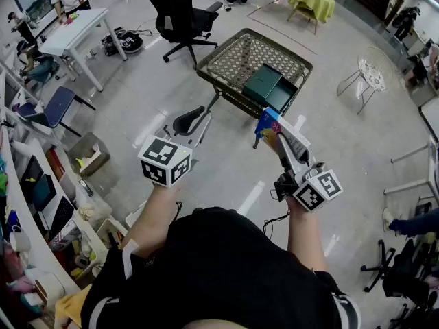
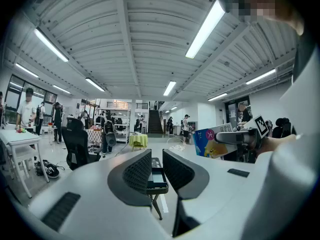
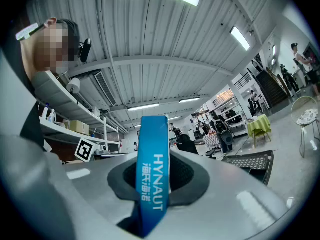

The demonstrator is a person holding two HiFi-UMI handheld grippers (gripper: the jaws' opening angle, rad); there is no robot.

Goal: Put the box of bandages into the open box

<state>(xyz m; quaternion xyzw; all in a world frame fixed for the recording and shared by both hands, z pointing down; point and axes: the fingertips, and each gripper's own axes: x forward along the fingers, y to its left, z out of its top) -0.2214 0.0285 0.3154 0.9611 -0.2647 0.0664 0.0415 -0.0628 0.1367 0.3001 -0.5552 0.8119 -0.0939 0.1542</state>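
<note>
My right gripper is shut on the box of bandages, a blue carton with yellow and pink print, held in the air in front of the wire-mesh table. In the right gripper view the carton's blue edge stands upright between the jaws. The open box, dark green with its lid lying beside it, sits on the near right part of that table. My left gripper hovers to the left, open and empty; through its narrow gap I see the open box. The carton shows at the right.
A black office chair stands behind the table. A white desk is at the far left, shelves and clutter along the left edge, a white wire chair at the right. Grey floor lies between me and the table.
</note>
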